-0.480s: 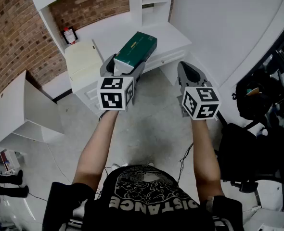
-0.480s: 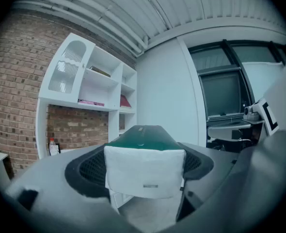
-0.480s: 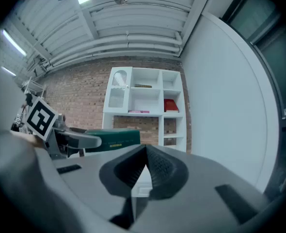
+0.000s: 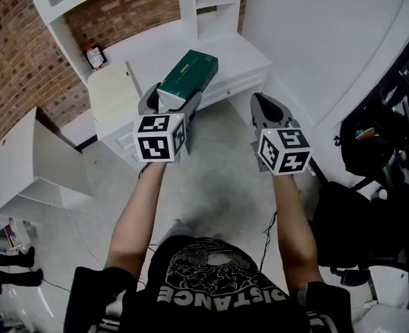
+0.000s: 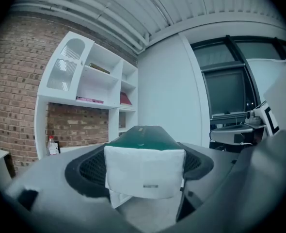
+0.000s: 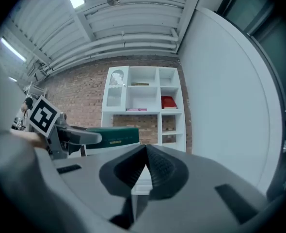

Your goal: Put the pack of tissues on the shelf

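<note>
The pack of tissues (image 4: pixel 189 77) is a long dark green box with a white end. My left gripper (image 4: pixel 172 97) is shut on its near end and holds it level in the air, its far end pointing at the white shelf unit (image 4: pixel 188 5). In the left gripper view the pack's white end (image 5: pixel 144 171) fills the gap between the wide-standing jaws. My right gripper (image 4: pixel 267 107) is shut and empty, level beside the left one. The right gripper view shows its closed tips (image 6: pixel 145 152), the pack (image 6: pixel 111 136) at the left and the shelf unit (image 6: pixel 143 93) ahead.
A white desk top (image 4: pixel 156 47) runs under the shelves, with a small bottle (image 4: pixel 93 56) by the brick wall. A cream chair (image 4: pixel 111 89) stands before the desk. A red item (image 6: pixel 168 102) lies in one shelf compartment. A white low table (image 4: pixel 24 158) is left, black equipment (image 4: pixel 371 137) right.
Both grippers and the pack sit slightly higher and further left in the head view, a little closer to the desk. The grip on the pack is unchanged.
</note>
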